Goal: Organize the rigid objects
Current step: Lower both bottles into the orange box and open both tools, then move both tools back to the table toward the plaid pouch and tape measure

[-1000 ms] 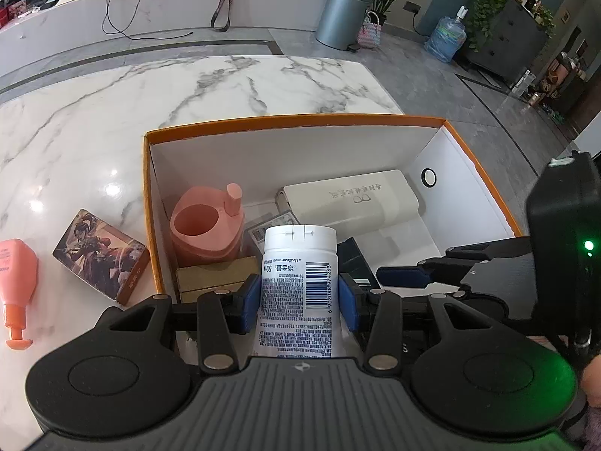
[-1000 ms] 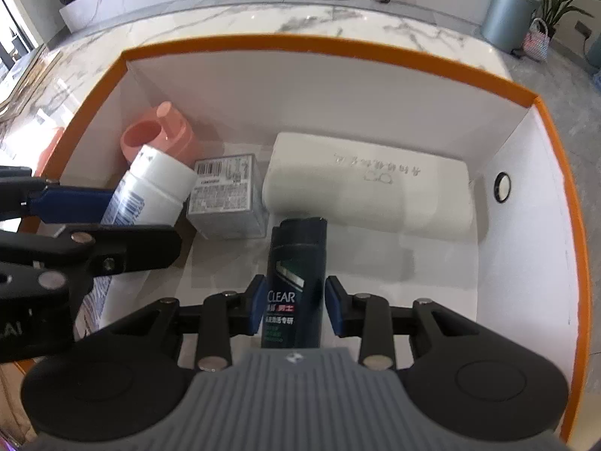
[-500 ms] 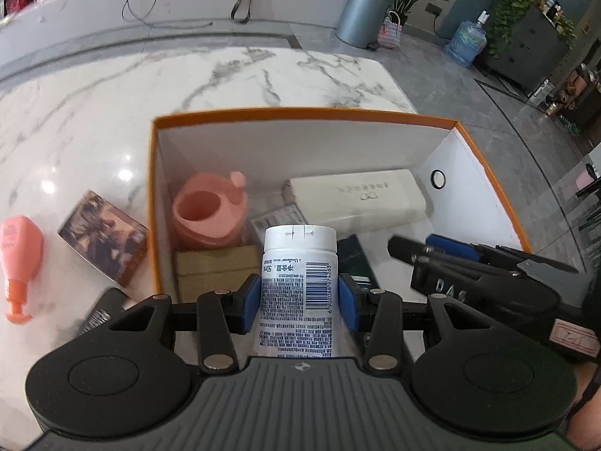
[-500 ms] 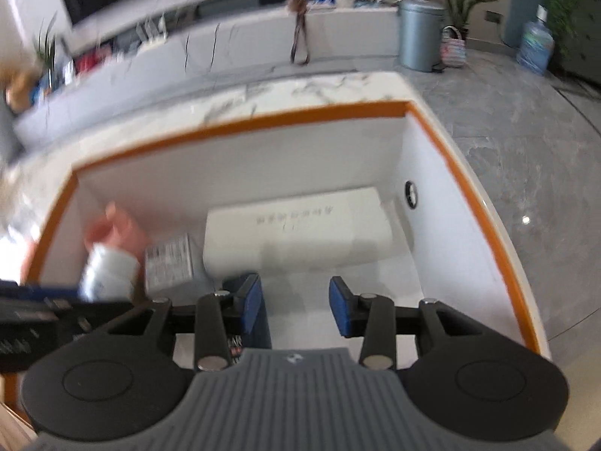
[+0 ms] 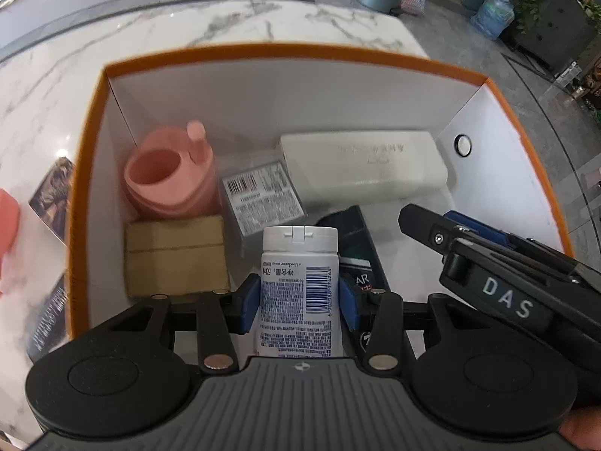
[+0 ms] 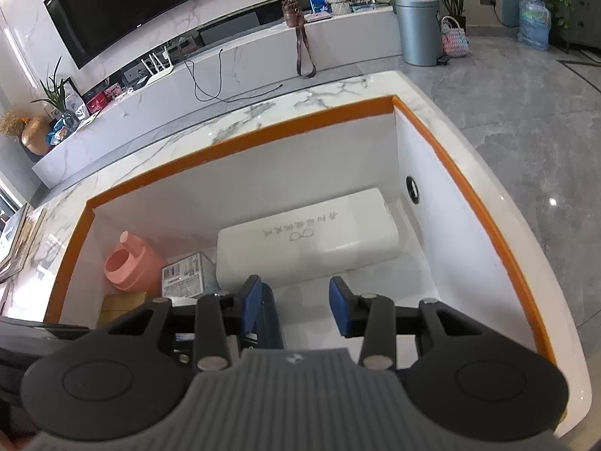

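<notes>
My left gripper point(image 5: 299, 302) is shut on a white bottle point(image 5: 298, 285) with a barcode label, held over the near part of the orange-rimmed white box point(image 5: 285, 52). In the box lie a pink cup point(image 5: 169, 178), a brown carton point(image 5: 176, 253), a small labelled box point(image 5: 261, 197), a long white case point(image 5: 362, 167) and a dark shampoo bottle point(image 5: 358, 248). My right gripper point(image 6: 295, 310) is open and empty above the box point(image 6: 240, 143); the dark bottle point(image 6: 268, 319) lies just left of its gap. It also shows in the left wrist view point(image 5: 469, 240).
On the marble table point(image 5: 45, 86) left of the box lie a picture card box point(image 5: 50, 197), a pink pump bottle point(image 5: 7, 240) and a dark flat item point(image 5: 47, 319). A grey bin point(image 6: 419, 28) stands on the floor beyond the table.
My right gripper has let go of the dark shampoo bottle, opened and lifted back out of the box. My left gripper has moved forward over the box with the white bottle.
</notes>
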### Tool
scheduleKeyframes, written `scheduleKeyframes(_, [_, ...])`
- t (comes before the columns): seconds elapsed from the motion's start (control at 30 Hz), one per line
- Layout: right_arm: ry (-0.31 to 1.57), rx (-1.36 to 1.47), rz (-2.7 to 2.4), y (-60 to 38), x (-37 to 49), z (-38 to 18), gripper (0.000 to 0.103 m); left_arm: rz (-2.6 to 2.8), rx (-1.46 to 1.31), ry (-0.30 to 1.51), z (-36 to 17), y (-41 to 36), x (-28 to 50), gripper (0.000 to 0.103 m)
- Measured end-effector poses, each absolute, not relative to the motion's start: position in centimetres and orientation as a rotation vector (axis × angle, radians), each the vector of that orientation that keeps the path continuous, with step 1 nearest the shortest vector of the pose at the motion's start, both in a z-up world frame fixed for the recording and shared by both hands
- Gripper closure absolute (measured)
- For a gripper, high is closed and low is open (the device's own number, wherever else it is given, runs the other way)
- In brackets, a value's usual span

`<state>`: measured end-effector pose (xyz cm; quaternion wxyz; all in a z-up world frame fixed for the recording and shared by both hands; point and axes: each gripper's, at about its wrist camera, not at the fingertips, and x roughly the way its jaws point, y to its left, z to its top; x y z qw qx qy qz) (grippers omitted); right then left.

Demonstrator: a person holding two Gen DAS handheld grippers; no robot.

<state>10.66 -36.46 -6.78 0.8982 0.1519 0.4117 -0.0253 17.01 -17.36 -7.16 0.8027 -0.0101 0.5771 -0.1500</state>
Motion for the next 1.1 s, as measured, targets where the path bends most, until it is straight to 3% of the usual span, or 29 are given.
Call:
scheduleKeyframes(0.27, [0.853, 0.332, -0.037, -36.6, 10.7, -7.1, 0.063, -0.28, 0.012, 1.236, -7.5, -17.8, 17.0, 0.052])
scheduleKeyframes(0.4, [0.852, 0.336, -0.037, -36.7, 10.7, -7.1, 0.063, -0.282, -0.001, 1.231, -7.3, -17.5, 16.9, 0.045])
scheduleKeyframes(1.1, [0.759, 0.21, 0.037, -34.4, 9.7, -4.8, 0.064, -0.352, -0.04, 0.976, 1.4, -9.7, 13.1, 0.049])
